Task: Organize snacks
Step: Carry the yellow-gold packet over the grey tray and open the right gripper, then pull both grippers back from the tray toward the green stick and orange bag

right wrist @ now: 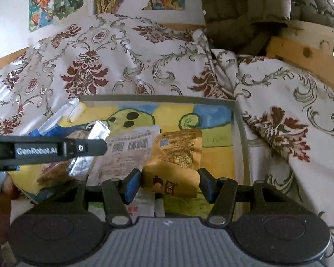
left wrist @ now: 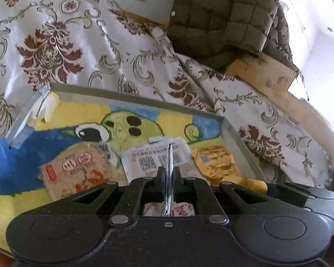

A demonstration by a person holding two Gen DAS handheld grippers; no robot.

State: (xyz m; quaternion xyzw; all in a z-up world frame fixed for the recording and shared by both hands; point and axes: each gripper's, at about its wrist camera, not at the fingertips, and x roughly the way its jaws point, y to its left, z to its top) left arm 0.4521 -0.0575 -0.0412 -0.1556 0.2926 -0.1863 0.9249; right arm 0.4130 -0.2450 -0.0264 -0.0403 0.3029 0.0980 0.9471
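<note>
Left gripper (left wrist: 168,173): closed tight on the thin sealed edge of a silver foil packet (left wrist: 170,155), seen edge-on, held over the tray.

Right gripper (right wrist: 169,184): jaws apart, one blue pad on each side of the golden-yellow snack pouch (right wrist: 176,155), pads just beside its edges and apparently not pressing yet.

Under and around both: a clear-walled tray (right wrist: 239,138) with a cartoon picture on its floor, standing on a floral bedcover (right wrist: 100,66). Inside, side by side and partly overlapping: a brown paper pouch with red stamps (left wrist: 78,173), a white packet with barcodes (right wrist: 127,149), then the golden pouch at the right.

Likely step: taking the golden pouch for sorting. To do well:
- Lower a little more, so that the pads meet the body of the pouch and not only its crinkled border.
- Close slowly; soft pouch, easy to buckle or to slip out.
- Avoid catching the white packet, which touches the pouch at the left pad.
- Keep the left gripper and its foil packet aside, away from the lifting path.
</note>
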